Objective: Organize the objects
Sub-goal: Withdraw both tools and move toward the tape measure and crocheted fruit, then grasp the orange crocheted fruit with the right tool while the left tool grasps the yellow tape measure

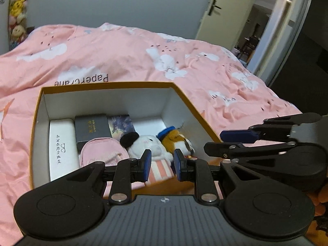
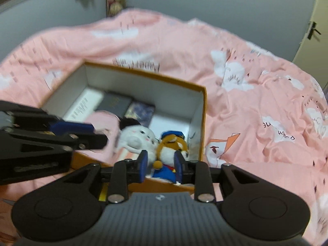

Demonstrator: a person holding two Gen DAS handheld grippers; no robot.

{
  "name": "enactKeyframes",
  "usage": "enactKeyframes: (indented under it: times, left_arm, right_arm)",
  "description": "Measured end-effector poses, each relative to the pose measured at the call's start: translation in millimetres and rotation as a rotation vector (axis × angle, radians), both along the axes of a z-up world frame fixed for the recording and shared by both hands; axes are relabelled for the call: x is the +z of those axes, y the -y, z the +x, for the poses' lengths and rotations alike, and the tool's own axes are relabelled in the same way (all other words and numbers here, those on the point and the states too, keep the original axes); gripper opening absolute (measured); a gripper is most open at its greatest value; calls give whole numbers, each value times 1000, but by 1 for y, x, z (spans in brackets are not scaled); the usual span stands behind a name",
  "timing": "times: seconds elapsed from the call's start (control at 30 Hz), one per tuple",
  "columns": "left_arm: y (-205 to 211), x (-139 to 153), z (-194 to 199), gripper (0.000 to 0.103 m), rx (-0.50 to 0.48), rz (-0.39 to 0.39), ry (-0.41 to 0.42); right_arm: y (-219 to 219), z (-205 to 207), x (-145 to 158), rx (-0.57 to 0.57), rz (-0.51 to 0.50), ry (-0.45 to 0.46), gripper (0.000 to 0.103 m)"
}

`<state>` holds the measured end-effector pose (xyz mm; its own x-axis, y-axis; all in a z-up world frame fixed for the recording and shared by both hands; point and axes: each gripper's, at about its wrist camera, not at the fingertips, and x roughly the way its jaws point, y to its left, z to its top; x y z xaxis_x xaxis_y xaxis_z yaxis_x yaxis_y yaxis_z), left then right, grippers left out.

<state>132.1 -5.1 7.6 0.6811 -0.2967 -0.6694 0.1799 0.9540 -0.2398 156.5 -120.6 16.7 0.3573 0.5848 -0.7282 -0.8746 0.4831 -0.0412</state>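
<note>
From my left wrist view, the box point(image 1: 102, 86) sits open on the pink quilt point(image 1: 123, 51), and my left gripper point(image 1: 162, 165) hangs over its near edge, clenched down to its narrowest gap with nothing between the pads. Inside, from left to right, lie a white case point(image 1: 61, 147), a dark book point(image 1: 92, 127) at the far side, a pink pouch point(image 1: 100, 153) nearer me, then the white plush point(image 1: 147, 143) and the fox plush point(image 1: 176, 139) side by side near the right wall. My right gripper point(image 1: 235, 141) reaches in from the right, above the box's right rim. From my right wrist view, which is blurred, the right gripper point(image 2: 161, 166) hovers over the near right corner of the box point(image 2: 202, 123), its jaws parted and gripping nothing; the fox plush point(image 2: 172, 143) shows between the pads but lies below them, untouched as far as I can tell. The white plush point(image 2: 137, 137) touches it on the left, and the left gripper point(image 2: 82, 133) crosses in from the left. I judge both plushes light, soft and squashy, safe to pinch across the body or head; the case and book look stiff and smooth, best taken by an edge.
</note>
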Motion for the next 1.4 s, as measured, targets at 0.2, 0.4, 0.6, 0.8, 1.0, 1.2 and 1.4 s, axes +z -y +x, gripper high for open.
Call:
enactKeyframes:
  times: [0.2, 0.4, 0.6, 0.8, 1.0, 1.2, 1.4]
  left_arm:
    - [12, -5, -38, 26, -84, 113, 10]
    - [23, -43, -58, 26, -68, 167, -130]
    - [36, -48, -69, 28, -81, 221, -156]
    - [24, -51, -70, 28, -28, 211, -186]
    - [16, -57, -67, 28, -2, 175, -233]
    - [11, -61, -65, 28, 3, 141, -254]
    - [9, -63, -61, 28, -11, 110, -260]
  right_arm:
    - [48, -45, -16, -110, 80, -22, 49]
    - [72, -70, -71, -231, -68, -96, 49]
    - [77, -76, -102, -287, -162, -162, 62]
    - [77, -81, -114, -312, -188, -185, 64]
    - [78, -78, -120, -295, -171, -254, 47]
    - [75, -86, -114, -269, -150, -209, 40]
    - [63, -81, -100, -203, -60, -213, 2]
